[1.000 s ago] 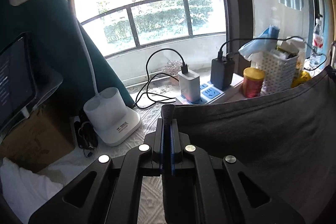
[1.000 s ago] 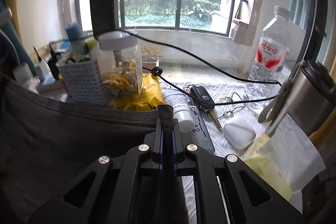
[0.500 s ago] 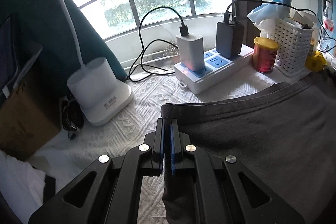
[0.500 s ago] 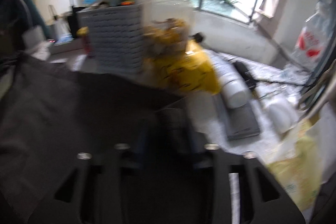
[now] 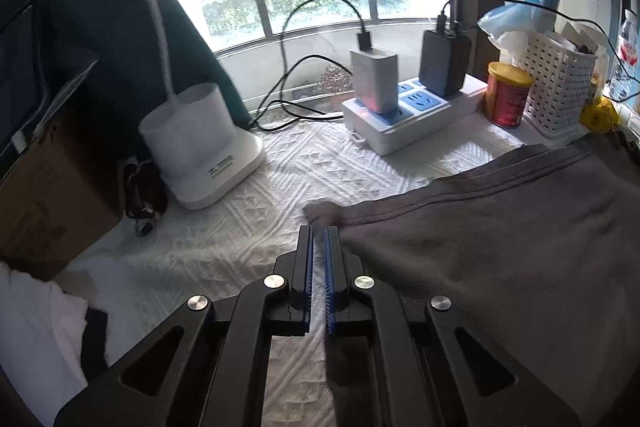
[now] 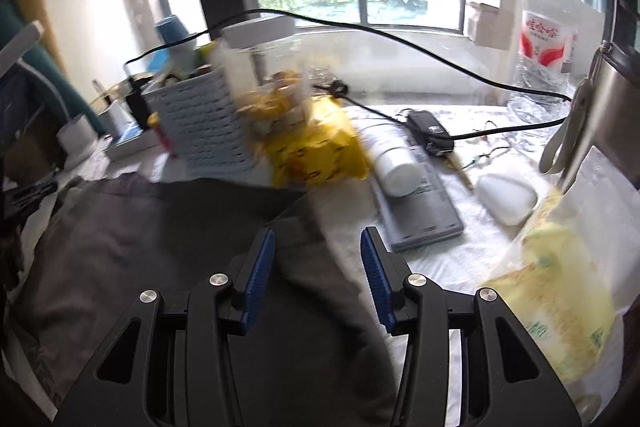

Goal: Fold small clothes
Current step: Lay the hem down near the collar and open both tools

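Observation:
A dark grey garment [image 5: 500,247] lies spread on the white textured cloth [image 5: 240,227]; it also shows in the right wrist view [image 6: 160,247]. My left gripper [image 5: 319,231] stands just behind the garment's near left corner, its jaws slightly parted with a narrow gap and nothing between them. My right gripper [image 6: 317,239] is open wide over the garment's right corner, with the fabric lying loose beneath the fingers.
A white lamp base [image 5: 200,151], power strip with chargers [image 5: 408,115], red can [image 5: 506,95] and white basket [image 5: 560,83] stand behind the garment. A yellow bag [image 6: 316,147], white tube [image 6: 396,167], keys [image 6: 432,131], water bottle [image 6: 548,23] and steel flask [image 6: 604,99] crowd the right side.
Both grippers lowered the garment from hanging in the air onto the cloth and let go of its corners. The left jaws parted slightly; the right jaws opened wide.

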